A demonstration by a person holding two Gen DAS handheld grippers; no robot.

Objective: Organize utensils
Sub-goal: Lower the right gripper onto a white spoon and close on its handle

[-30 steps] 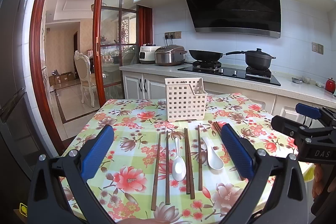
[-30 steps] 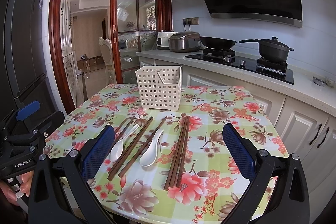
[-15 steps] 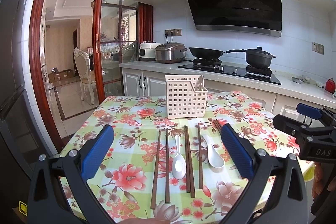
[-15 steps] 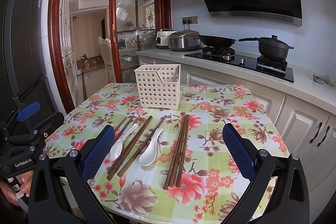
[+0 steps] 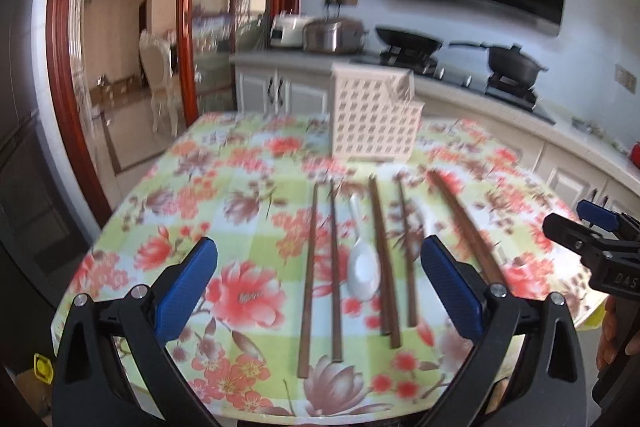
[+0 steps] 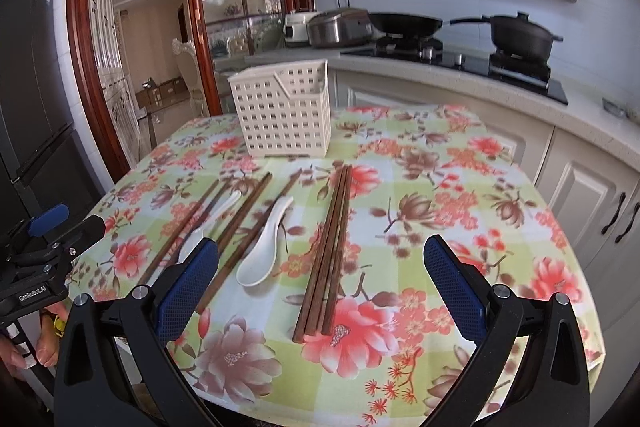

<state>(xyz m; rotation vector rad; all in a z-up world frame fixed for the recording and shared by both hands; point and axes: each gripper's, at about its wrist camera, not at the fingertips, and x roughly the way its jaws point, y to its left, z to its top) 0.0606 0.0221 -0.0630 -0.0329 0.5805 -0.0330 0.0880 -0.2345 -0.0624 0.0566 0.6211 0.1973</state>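
Utensils lay in rows on a round table under a glossy floral oilcloth [image 6: 460, 187], none yet sorted. A cream, square-sided plastic caddy with a perforated grid wall [image 6: 286, 115] stood near the table's far edge. In front of it, toward the near edge, were slim dark wooden chopsticks [image 5: 310, 275] in loose pairs, two smooth white ceramic soup spoons, one [image 5: 362, 263] among the left pairs and one [image 6: 264, 243] further right, and a tight bundle of chopsticks [image 6: 328, 251] at the right of the row.

The left gripper [image 5: 320, 279] hovered over the near edge with its blue textured pads spread wide and nothing between them; the right gripper [image 6: 320, 279] was likewise released and empty, framing the bundle.

Risks appeared plain. The chopsticks were thin, hard and lying flat on a slick cloth, so a closing jaw could likely skid one sideways or pick up a single stick from a pair. The glazed spoons looked slippery and could pivot in a pinch. The light caddy could tip or slide if a utensil struck its rim instead of dropping inside.
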